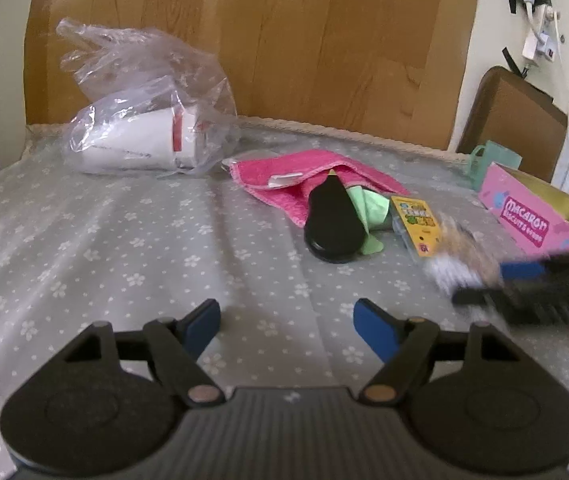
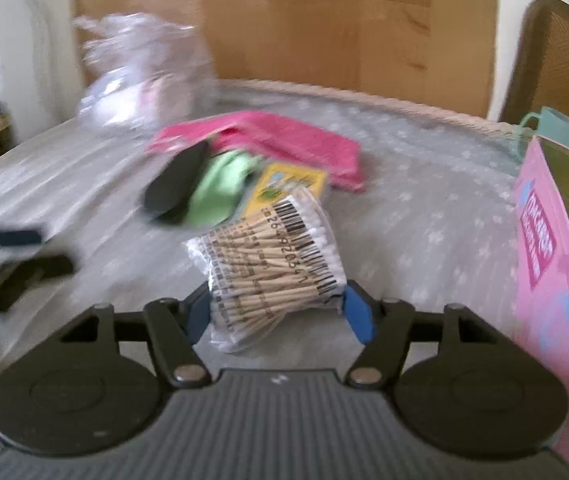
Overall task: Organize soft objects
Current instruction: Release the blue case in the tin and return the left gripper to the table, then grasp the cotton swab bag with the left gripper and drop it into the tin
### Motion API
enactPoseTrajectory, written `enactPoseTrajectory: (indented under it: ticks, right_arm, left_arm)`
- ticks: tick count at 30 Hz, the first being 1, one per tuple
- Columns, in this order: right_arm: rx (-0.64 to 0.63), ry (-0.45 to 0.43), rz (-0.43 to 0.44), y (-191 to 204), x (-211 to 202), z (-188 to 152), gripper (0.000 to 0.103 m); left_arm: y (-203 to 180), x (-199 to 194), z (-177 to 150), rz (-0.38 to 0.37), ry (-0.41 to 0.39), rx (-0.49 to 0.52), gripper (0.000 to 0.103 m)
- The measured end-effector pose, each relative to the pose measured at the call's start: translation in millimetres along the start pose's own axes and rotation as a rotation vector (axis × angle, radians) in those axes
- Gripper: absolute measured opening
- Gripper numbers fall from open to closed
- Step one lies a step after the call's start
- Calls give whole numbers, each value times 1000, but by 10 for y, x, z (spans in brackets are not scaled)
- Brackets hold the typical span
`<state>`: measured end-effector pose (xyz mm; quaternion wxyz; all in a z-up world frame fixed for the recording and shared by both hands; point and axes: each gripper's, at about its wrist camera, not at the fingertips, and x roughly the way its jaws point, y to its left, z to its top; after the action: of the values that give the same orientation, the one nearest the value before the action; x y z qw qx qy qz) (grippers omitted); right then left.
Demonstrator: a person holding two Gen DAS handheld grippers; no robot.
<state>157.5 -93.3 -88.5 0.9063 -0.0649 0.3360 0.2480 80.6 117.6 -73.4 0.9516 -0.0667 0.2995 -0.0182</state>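
My right gripper [image 2: 276,312] is shut on a clear pack of cotton swabs [image 2: 272,260] with wooden sticks, held above the flowered grey cloth. In the left wrist view the right gripper [image 1: 484,280] and the pack [image 1: 460,256] show blurred at the right. My left gripper [image 1: 286,320] is open and empty over the cloth. A pink towel [image 1: 308,176] lies at the back, with a black oval object [image 1: 334,224], a green cloth [image 1: 368,208] and a yellow card pack [image 1: 416,220] by it. These also show in the right wrist view: towel [image 2: 284,140], green cloth [image 2: 220,192].
A pink macaron box [image 2: 556,264] stands open at the right, also in the left wrist view [image 1: 524,216]. A teal cup [image 1: 492,160] sits behind it. A clear plastic bag with white cups [image 1: 144,136] lies at the back left. A wooden headboard [image 1: 284,40] rises behind.
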Motion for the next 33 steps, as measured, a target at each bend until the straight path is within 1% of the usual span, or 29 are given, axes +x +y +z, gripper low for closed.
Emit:
enactPoseTrajectory:
  ticks: [2, 3, 4, 5, 6, 7, 8, 9, 10, 11, 13, 15, 17, 18, 19, 20, 22, 23, 24, 25, 28, 29, 30, 31, 32, 33]
  right_arm:
    - [-33, 11, 43, 157, -295, -223, 70]
    - [-56, 15, 49, 233, -468, -366, 70]
    - [-84, 12, 32, 316, -612, -478, 71]
    - [-110, 2, 5, 361, -752, -601, 74]
    - [-114, -5, -14, 398, -873, -694, 81]
    - [-102, -19, -11, 402, -982, -800, 88]
    - [-89, -49, -1, 386, -1088, -889, 95]
    - [-75, -88, -10, 364, -1205, -981, 95]
    - [-59, -115, -37, 331, -1325, -1053, 95]
    - [-46, -132, -56, 279, -1449, -1091, 95]
    - [-21, -227, -88, 62, -1849, -1085, 95]
    - [23, -376, -204, -269, -2381, -968, 95]
    - [59, -498, -319, -521, -2794, -902, 95]
    - [78, -530, -350, -603, -2917, -884, 96]
    - [100, -521, -332, -648, -2936, -888, 96]
    - [122, -487, -285, -651, -2857, -925, 95]
    - [135, -389, -199, -527, -2534, -1061, 95]
    - [127, -343, -158, -421, -2342, -1154, 92]
    - [115, -303, -119, -303, -2149, -1230, 88]
    - [109, -263, -83, -180, -1918, -1273, 86]
    - [114, -191, 28, 56, -1449, -1215, 83]
    - [99, -179, 42, 136, -1313, -1152, 82]
    - [88, -167, 45, 199, -1207, -1082, 80]
    - [85, -150, 58, 244, -1111, -1029, 76]
    - [68, -138, 71, 310, -1013, -987, 68]
    - [17, -143, 34, 400, -963, -969, 59]
  left_arm:
    - [48, -5, -8, -24, -3, -17, 75]
    - [72, -19, -11, -42, -8, -25, 76]
    - [99, -29, -11, -62, -16, -29, 77]
    - [114, -58, -16, -84, -28, -30, 79]
    - [110, -95, -25, -102, -35, -30, 82]
    - [93, -128, -40, -127, -24, -41, 82]
    - [79, -148, -53, -167, -7, -56, 83]
    - [30, -187, -82, -219, 7, -68, 84]
    - [-29, -229, -111, -259, 15, -67, 86]
    - [-109, -271, -135, -283, 27, -59, 87]
    - [-264, -340, -154, -311, 49, -36, 87]
    - [-393, -423, -143, -338, 49, -22, 88]
    - [-448, -501, -109, -361, 43, -32, 90]
    - [-459, -537, -103, -378, 37, -43, 91]
    - [-461, -563, -97, -405, 31, -53, 92]
    - [-476, -566, -99, -422, 32, -58, 92]
    - [-531, -522, -89, -428, 61, -53, 88]
    - [-560, -506, -88, -423, 73, -48, 85]
    - [-584, -488, -84, -431, 82, -37, 82]
    - [-623, -469, -80, -448, 95, -20, 80]
    - [-755, -415, -85, -476, 126, 37, 77]
    - [-801, -397, -101, -481, 133, 56, 74]
    - [-840, -376, -128, -485, 146, 73, 63]
    - [-888, -338, -166, -491, 171, 87, 53]
    - [-914, -297, -214, -508, 201, 91, 39]
    - [-945, -238, -287, -548, 253, 84, 38]
